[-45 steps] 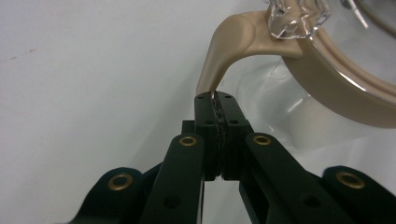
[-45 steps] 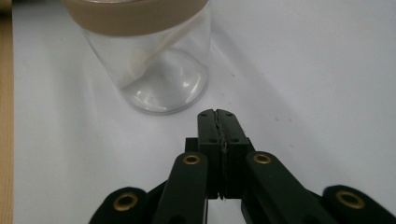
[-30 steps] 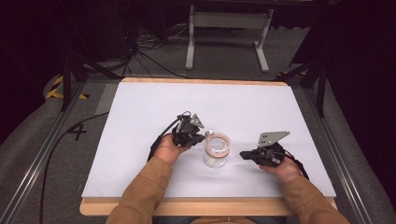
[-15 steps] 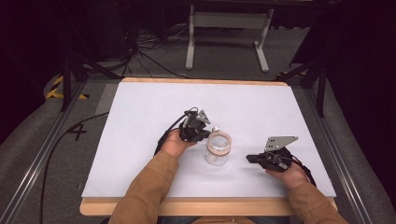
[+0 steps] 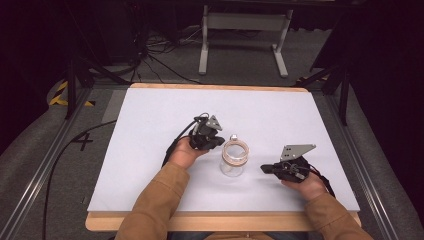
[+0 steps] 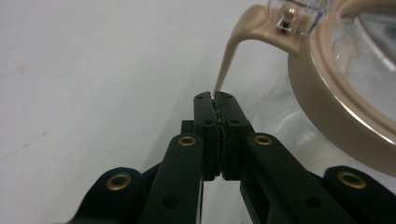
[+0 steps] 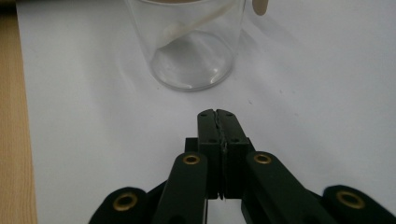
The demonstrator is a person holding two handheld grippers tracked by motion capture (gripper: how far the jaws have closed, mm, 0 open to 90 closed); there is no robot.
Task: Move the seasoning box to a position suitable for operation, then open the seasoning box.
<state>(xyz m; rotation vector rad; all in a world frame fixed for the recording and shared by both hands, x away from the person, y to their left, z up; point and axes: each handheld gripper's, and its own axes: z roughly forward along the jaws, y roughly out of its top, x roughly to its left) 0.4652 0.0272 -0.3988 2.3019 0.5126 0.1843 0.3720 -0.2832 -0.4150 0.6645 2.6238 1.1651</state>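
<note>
Tongs (image 5: 218, 141) level — tips beside jar (image 5: 234, 159)

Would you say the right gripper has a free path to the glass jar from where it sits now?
Probably yes. Bare white table lies between the right gripper and the glass jar; nothing stands between them. Its jaws are shut, so they must open first.

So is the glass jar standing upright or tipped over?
Upright. The glass jar stands on its base on the white table, its tan-rimmed mouth facing up.
</note>
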